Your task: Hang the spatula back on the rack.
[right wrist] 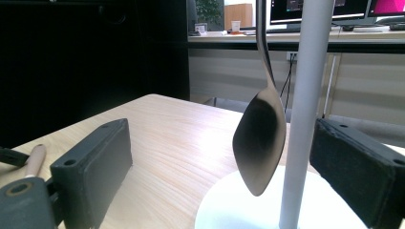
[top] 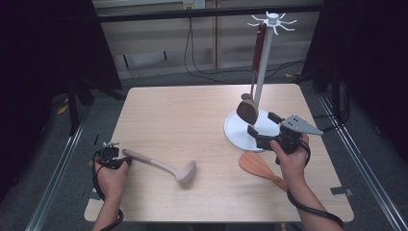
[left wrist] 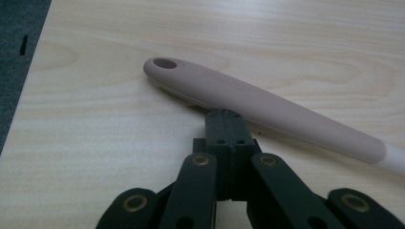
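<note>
A pale wooden table (top: 192, 120) with rounded corners carries everything here. Toward its near left lies a beige ladle (top: 161, 165), handle pointing to the left edge, bowl toward the middle; the handle end has a hanging hole. Near the right side rests an orange-brown wooden spatula (top: 260, 168), its blade just in front of the round white base (top: 235, 132) of a utensil stand, which sits flat on the tabletop at the right. The spatula's handle runs back toward the near right edge. Ladle and spatula lie well apart, bare wood between them.
</note>
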